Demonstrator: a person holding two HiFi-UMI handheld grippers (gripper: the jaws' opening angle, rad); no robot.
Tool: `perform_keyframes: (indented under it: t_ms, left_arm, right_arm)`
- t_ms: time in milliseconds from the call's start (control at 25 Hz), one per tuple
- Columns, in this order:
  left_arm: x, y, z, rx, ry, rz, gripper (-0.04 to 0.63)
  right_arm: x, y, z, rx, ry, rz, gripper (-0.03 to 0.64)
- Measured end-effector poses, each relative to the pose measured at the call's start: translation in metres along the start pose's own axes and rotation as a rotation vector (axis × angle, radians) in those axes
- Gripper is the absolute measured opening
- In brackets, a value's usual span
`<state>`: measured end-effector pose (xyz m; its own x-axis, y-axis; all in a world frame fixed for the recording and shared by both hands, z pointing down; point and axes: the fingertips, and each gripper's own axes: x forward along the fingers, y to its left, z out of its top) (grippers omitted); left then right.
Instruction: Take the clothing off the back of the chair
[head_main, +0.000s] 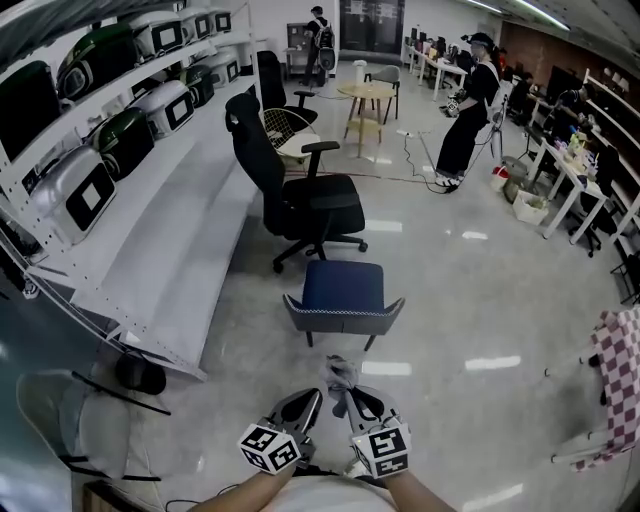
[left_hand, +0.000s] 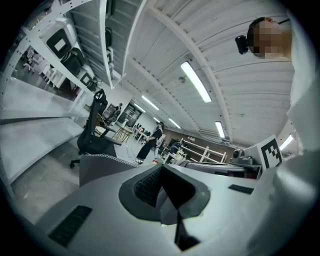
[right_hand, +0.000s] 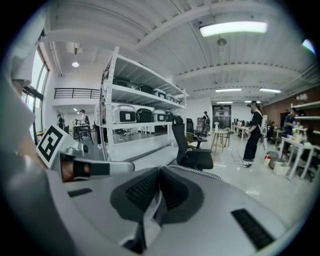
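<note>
Right gripper (head_main: 352, 397) is clamped tight on a crumpled grey garment (head_main: 341, 374), which bunches up at its tips, on the near side of the blue-seated chair (head_main: 343, 287) and apart from its grey back. Left gripper (head_main: 306, 400) sits just to the left, jaws together. A black office chair (head_main: 300, 200) stands farther off.

A big open-plan office-lab, shown by long white metal shelving (head_main: 180, 240) of boxy grey machines (head_main: 75, 195), black swivel office chairs (head_main: 300, 200), a round wooden table (head_main: 366, 92) and ceiling strip lights (left_hand: 196, 81).
</note>
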<state>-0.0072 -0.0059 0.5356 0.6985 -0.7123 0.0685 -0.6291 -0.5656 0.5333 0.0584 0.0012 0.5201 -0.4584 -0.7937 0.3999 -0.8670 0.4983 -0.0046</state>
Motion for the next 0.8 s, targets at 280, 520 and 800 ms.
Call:
perform_keyframes:
  t_ms: [280,520,800]
  left_arm:
    - [-0.002,0.010,0.004,-0.007,-0.008,0.013,0.008]
    - [-0.001,0.013,0.000,-0.024,-0.007,0.020,0.008]
    - [0.002,0.014,0.000,-0.032,-0.002,0.018,0.008]
  right_arm:
    - [0.009,0.003,0.002,-0.016,0.009,0.006,0.025]
    - [0.010,0.002,0.001,-0.019,0.012,0.010,0.025]
    - [0.012,0.000,-0.001,-0.020,0.038,0.015,0.025]
